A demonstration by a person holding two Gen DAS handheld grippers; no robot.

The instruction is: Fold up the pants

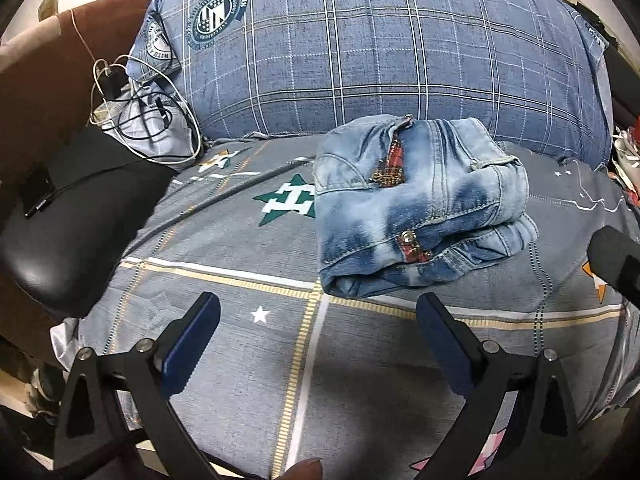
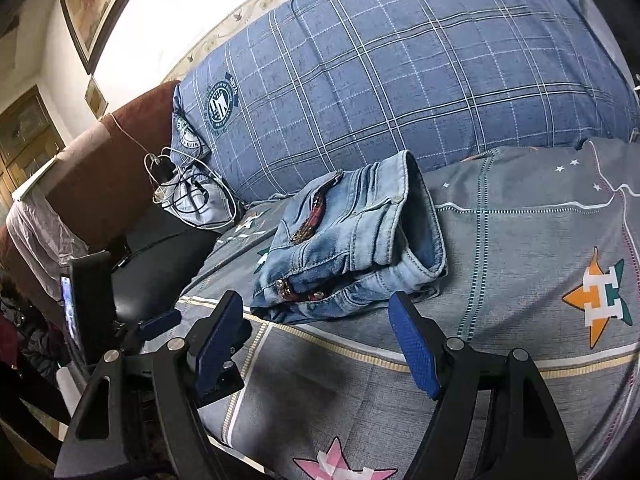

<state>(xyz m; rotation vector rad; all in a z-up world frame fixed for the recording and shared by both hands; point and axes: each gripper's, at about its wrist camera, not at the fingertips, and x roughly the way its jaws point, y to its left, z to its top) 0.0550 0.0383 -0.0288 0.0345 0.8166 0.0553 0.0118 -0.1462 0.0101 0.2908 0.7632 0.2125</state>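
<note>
A pair of light blue washed jeans (image 1: 416, 204) lies folded into a compact bundle on the grey patterned bedsheet (image 1: 224, 248); it also shows in the right wrist view (image 2: 352, 248). My left gripper (image 1: 318, 312) is open and empty, just in front of the bundle's near edge, apart from it. My right gripper (image 2: 316, 312) is open and empty, also just short of the bundle's front edge. The right gripper's dark body shows at the right edge of the left wrist view (image 1: 612, 256). The left gripper shows at the left of the right wrist view (image 2: 160, 320).
A large blue plaid pillow (image 1: 380, 52) stands behind the jeans. Tangled black and white cables (image 1: 140, 116) lie at the left by a brown headboard (image 1: 32, 92) and a black cushion (image 1: 68, 216). The bed edge is near me.
</note>
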